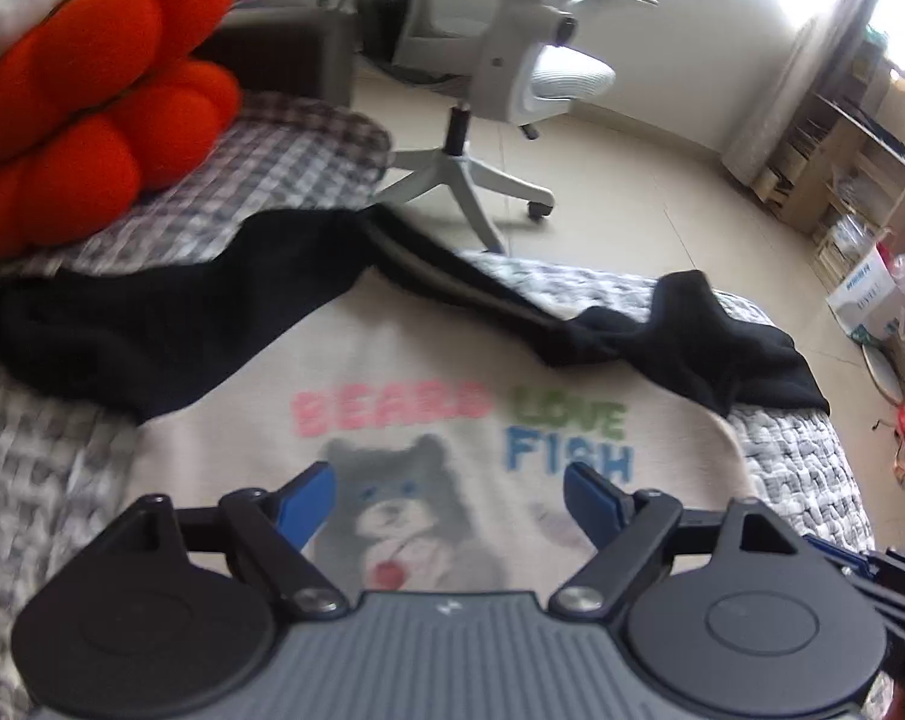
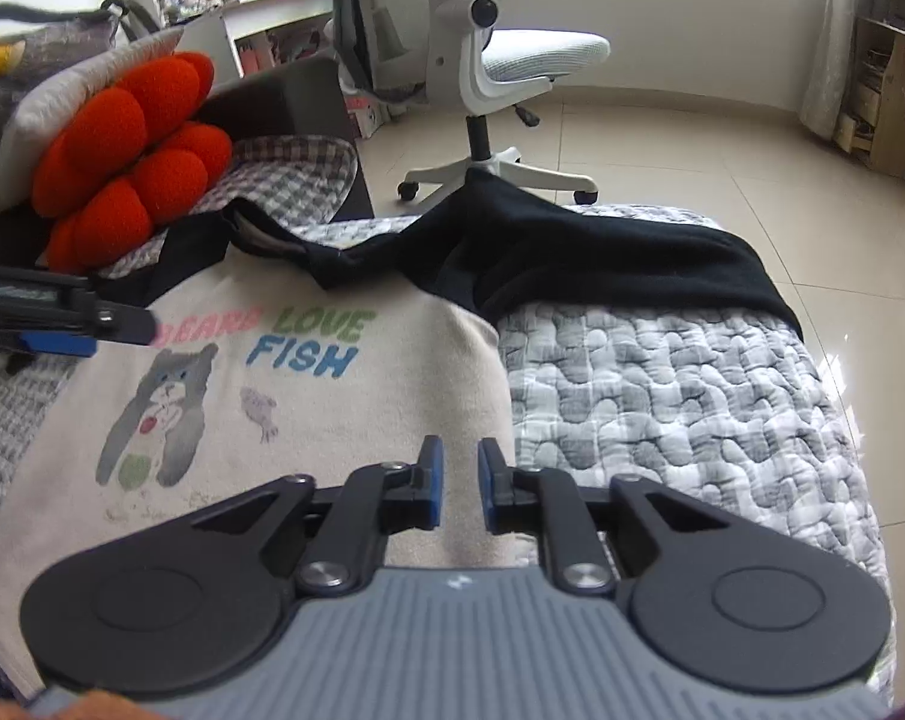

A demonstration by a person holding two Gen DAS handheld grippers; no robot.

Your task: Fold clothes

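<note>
The left gripper gapes wide above the sweatshirt, holding nothing. The right gripper, fingers slightly parted and empty, hangs over its edge.

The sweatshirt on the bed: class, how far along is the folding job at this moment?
Done: the sweatshirt lies print-up on the quilt, its beige body spread fairly flat. In hand: nothing yet; the left gripper hovers wide open over the bear print, and the right gripper sits over the body's right edge, narrowly open with no cloth between its fingers. Left: both black sleeves lie spread out unfolded, so every fold remains.
</note>
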